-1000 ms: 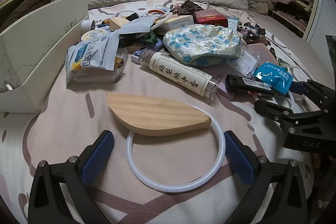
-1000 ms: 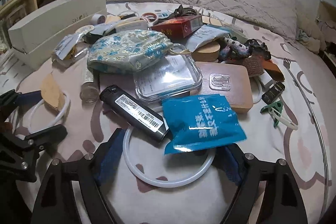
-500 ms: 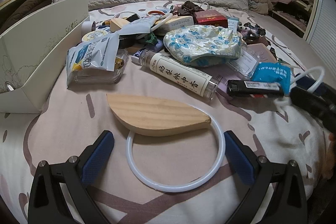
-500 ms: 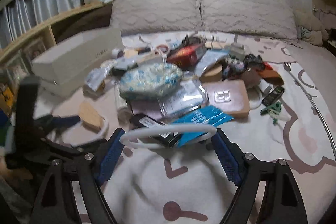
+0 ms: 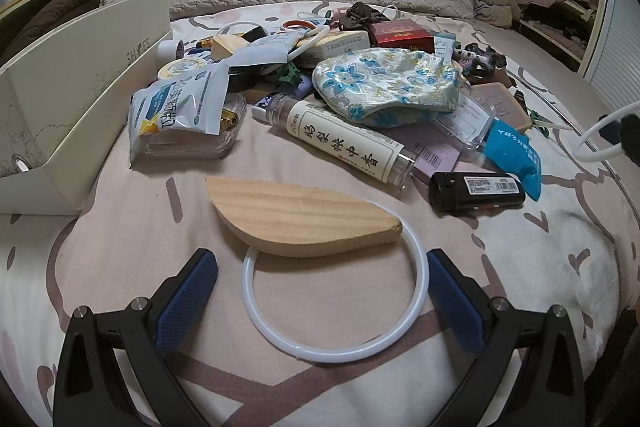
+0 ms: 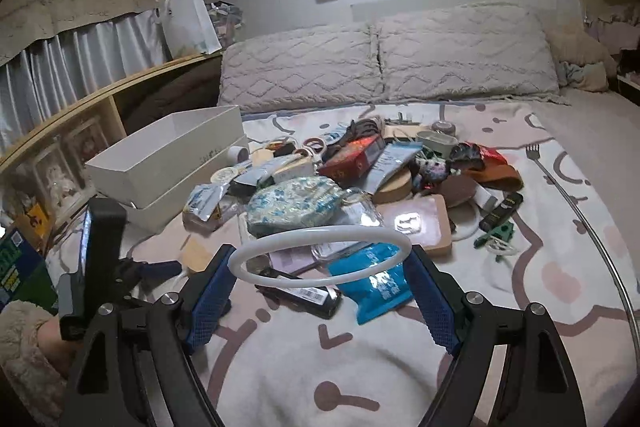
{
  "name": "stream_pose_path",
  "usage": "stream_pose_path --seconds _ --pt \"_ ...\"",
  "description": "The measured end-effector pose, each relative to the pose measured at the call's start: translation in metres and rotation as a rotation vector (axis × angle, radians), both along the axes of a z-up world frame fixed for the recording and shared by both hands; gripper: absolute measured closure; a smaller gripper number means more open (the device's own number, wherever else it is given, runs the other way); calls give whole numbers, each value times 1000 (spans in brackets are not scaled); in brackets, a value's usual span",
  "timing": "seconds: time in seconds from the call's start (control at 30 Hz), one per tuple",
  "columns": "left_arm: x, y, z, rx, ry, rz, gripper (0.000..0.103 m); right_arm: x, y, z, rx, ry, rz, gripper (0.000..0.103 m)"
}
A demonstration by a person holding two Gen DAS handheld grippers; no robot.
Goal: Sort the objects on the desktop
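Left wrist view: left gripper (image 5: 322, 287) spread wide, nothing clamped, blue pads either side of a white plastic ring on the bedsheet (image 5: 336, 301). Leaf-shaped pale wooden block (image 5: 300, 221) lies on that ring's far edge. Beyond it: clear tube with white Chinese-character label (image 5: 348, 143), black rectangular lighter (image 5: 478, 189), blue foil sachet (image 5: 514, 155), floral blue-and-white fabric pouch (image 5: 386, 83). White cardboard shoe box (image 5: 76, 91) at left. Right edge shows only a sliver of a second white ring (image 5: 600, 139), off the sheet.

Right wrist view: right gripper (image 6: 322, 285) clamps that lifted white plastic ring (image 6: 320, 255) between both pads, held flat above lighter and sachet. Box interior visible here. Person's fuzzy sleeve (image 6: 20, 343) bottom left, behind the left gripper's body.
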State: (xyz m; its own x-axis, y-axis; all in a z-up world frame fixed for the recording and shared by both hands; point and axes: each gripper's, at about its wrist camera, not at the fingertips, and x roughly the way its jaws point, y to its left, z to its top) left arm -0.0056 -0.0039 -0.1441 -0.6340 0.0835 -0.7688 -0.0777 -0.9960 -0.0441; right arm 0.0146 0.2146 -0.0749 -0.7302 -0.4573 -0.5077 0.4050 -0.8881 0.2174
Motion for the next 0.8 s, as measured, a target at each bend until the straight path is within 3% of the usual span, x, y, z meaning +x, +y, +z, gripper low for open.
stream_pose_path --seconds 0.23,0.8 --pt "0 -2 -1 7 -11 10 0 3 3 -14 2 -60 14 19" --pt "3 1 0 10 -1 28 0 7 -15 -50 204 -274 65 19"
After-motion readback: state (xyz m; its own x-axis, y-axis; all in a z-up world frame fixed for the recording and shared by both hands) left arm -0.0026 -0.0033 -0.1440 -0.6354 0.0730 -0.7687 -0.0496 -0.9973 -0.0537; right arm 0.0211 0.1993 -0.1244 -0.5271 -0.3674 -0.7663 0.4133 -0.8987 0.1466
